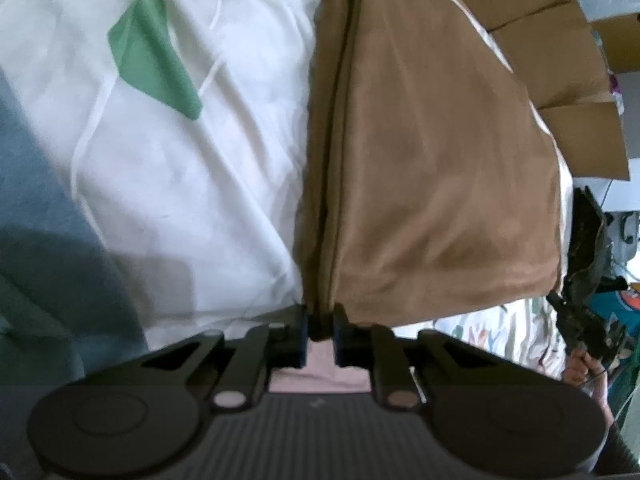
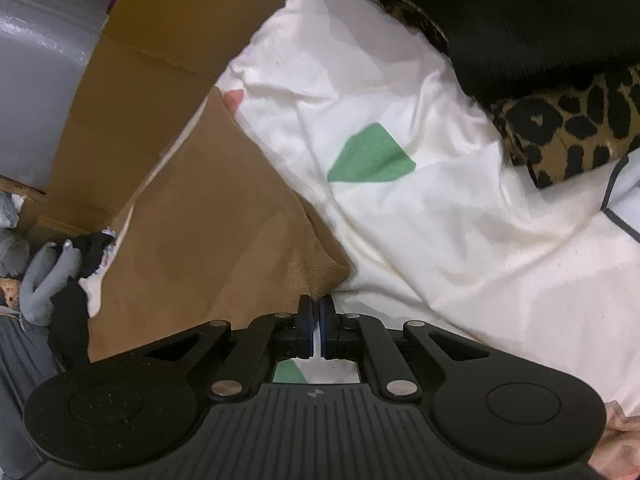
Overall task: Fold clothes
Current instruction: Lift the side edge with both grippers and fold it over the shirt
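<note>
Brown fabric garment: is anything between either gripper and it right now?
Nothing visible. The left gripper is shut on a bunched edge of the brown fabric garment, and the right gripper is shut at the garment's corner. Only the white bedsheet with green patches lies beside and under it.

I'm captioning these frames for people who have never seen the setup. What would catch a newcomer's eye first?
The brown garment dominates, spread over a white bedsheet with green patches; the left tongs pinch its folded edge. In the right wrist view, the right tongs are closed at another corner of it. A leopard-print cloth lies at that view's upper right, cardboard at its upper left.
</note>
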`<state>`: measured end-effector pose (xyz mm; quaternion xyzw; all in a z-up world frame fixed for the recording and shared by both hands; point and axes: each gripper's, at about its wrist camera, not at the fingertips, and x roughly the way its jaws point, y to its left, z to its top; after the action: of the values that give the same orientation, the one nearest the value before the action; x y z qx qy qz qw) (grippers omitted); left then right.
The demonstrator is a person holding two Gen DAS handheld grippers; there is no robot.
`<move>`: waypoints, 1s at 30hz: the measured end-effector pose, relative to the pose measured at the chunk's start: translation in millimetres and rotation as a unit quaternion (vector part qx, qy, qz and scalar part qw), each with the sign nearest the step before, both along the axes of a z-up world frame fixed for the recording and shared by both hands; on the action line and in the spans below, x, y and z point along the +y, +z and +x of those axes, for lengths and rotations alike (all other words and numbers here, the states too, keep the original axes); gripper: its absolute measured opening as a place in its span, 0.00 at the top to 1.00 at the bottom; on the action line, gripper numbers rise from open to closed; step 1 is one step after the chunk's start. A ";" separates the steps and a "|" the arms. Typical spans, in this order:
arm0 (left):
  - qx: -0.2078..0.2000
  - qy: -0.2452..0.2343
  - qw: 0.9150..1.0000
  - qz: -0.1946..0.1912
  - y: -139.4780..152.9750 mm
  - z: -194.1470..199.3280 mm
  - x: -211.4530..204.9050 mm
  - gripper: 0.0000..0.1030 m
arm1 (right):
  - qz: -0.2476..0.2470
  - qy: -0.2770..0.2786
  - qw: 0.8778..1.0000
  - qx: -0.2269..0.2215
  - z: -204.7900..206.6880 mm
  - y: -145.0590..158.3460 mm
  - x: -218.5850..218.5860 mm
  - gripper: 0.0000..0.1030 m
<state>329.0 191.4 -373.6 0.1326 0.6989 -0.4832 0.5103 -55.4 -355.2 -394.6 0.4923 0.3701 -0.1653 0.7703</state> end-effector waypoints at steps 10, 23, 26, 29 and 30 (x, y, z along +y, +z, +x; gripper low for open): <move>0.032 0.026 0.999 0.012 -14.4 1.8 -2.1 0.69 | 0.064 -0.018 0.998 -0.013 -2.1 -17.3 -0.6 0.54; 0.059 0.052 0.997 -0.011 -15.9 4.5 5.4 0.92 | 0.056 -0.064 0.994 -0.066 -1.7 -15.8 -17.9 0.96; 0.064 0.055 0.996 -0.016 -15.6 4.2 6.9 0.92 | 0.055 -0.063 0.992 -0.091 -4.8 -7.4 -21.4 0.96; 0.065 0.049 0.997 -0.011 -18.6 2.8 6.3 0.84 | 0.059 -0.047 0.994 -0.081 -0.4 -10.5 -23.5 0.93; 0.069 0.051 0.996 -0.011 -20.1 2.8 5.8 0.80 | 0.067 -0.046 0.994 -0.075 1.8 -14.9 -24.0 0.92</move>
<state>331.8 197.2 -393.6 0.0577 0.7326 -0.4726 0.4865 -53.6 -379.2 -409.5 0.5702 0.2983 -0.1379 0.7529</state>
